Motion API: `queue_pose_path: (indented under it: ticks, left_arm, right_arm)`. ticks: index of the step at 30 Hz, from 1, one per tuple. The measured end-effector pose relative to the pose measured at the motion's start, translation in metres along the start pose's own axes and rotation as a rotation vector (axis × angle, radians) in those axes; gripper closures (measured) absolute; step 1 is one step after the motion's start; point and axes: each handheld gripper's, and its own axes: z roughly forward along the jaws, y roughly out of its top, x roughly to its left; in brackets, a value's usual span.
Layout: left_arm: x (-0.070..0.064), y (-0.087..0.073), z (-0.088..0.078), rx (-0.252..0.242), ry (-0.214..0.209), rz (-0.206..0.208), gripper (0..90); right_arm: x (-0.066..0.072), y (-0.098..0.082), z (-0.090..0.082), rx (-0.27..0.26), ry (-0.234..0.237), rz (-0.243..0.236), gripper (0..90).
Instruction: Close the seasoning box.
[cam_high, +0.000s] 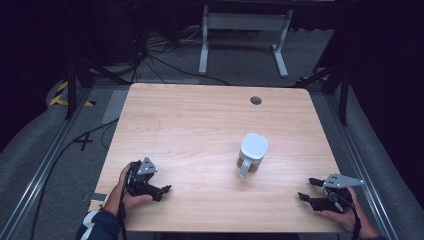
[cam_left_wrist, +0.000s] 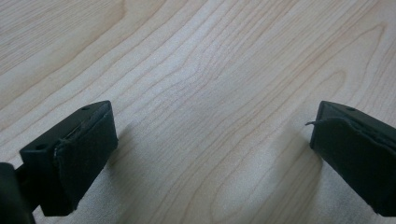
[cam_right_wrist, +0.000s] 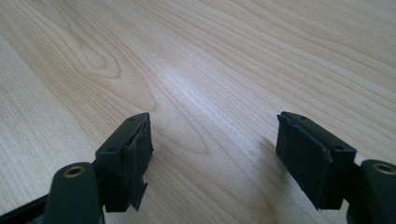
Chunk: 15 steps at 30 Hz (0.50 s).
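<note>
A white mug (cam_high: 252, 152) stands right of the middle of the wooden table (cam_high: 200, 120), its handle pointing toward the near edge. My left gripper (cam_high: 162, 190) rests near the front left corner, held by a hand, and points right toward the mug from well short of it. In the left gripper view, the left gripper (cam_left_wrist: 212, 126) stands open over bare wood. My right gripper (cam_high: 306, 188) lies at the front right and points left, some way below and right of the mug. In the right gripper view, the right gripper (cam_right_wrist: 215, 135) is open with nothing between its pads.
A dark round grommet (cam_high: 256, 100) sits near the table's far edge. Beyond the table stands a white desk frame (cam_high: 245, 22), and cables (cam_high: 165, 65) trail on the grey floor. Metal rails (cam_high: 45, 165) run along both sides of the table.
</note>
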Motion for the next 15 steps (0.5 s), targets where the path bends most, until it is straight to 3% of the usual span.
queue_pose_path:
  ticks: [15]
  left_arm:
    - [0.0003,0.0001,0.0001,0.001,-0.001,0.002,0.8]
  right_arm:
    - [0.0000,0.0001,0.0001,0.001,0.004,0.000,26.2]
